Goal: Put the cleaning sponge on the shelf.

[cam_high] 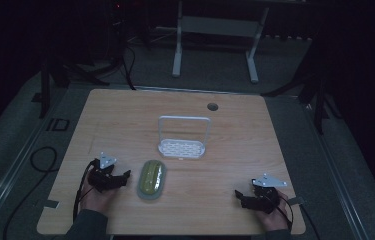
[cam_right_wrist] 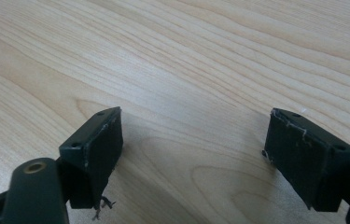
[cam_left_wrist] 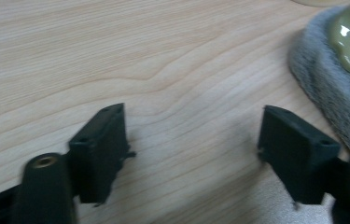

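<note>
Resting low at the near edge of the table (cam_high: 125, 115), both hands look poised before any pick-up has begun. The left gripper (cam_high: 123, 178) lies just left of the green dish (cam_high: 152, 178), which sits on a grey mat (cam_left_wrist: 324, 88) near the middle, with its jaws spread wide and empty. The right gripper (cam_high: 238, 196) sits well apart at the near right, jaws likewise parted over bare wood. The white rack (cam_high: 183, 142) stands just beyond the dish. Next, I judge, the left gripper must slide right and straddle the dish's rim.
</note>
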Demonstrator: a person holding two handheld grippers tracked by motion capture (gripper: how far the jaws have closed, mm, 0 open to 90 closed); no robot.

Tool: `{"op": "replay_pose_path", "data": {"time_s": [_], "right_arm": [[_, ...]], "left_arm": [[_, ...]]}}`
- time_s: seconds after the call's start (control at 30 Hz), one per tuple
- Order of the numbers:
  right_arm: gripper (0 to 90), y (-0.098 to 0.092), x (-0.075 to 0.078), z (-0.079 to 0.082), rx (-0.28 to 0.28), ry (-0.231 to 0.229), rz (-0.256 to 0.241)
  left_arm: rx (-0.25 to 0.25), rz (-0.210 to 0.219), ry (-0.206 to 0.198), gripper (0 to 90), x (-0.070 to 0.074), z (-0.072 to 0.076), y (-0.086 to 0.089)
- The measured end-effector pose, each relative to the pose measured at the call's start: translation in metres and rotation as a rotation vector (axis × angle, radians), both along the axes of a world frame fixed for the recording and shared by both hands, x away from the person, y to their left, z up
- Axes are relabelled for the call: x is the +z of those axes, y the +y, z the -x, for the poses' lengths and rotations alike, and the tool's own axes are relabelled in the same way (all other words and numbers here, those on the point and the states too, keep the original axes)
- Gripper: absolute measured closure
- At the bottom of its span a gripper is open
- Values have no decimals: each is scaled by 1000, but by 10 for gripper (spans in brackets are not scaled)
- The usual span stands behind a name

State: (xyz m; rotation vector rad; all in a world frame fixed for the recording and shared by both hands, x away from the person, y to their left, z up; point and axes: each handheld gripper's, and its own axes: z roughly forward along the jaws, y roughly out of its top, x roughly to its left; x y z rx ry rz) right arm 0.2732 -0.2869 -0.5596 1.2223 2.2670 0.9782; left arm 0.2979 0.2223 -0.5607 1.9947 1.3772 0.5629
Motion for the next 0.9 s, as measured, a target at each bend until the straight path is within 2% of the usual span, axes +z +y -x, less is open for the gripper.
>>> {"op": "replay_pose_path", "data": {"time_s": [0.13, 0.33, 0.4, 0.57, 0.6, 0.83, 0.9], "right_arm": [[187, 0, 0, 0, 0, 0, 0], [187, 0, 0, 0, 0, 0, 0], [187, 0, 0, 0, 0, 0, 0], [187, 0, 0, 0, 0, 0, 0], [187, 0, 0, 0, 0, 0, 0], [187, 0, 0, 0, 1, -1, 0], [187, 0, 0, 0, -1, 0, 0]], "left_arm": [[10, -8, 23, 342, 3, 0, -2], [8, -7, 77, 387, 12, 1, -5], [11, 6, 76, 400, 16, 2, -6], [19, 6, 73, 413, 25, 3, -7], [17, 14, 69, 413, 32, 4, -7], [13, 25, 43, 428, 52, 9, -11], [13, 28, 55, 429, 56, 9, -13]]}}
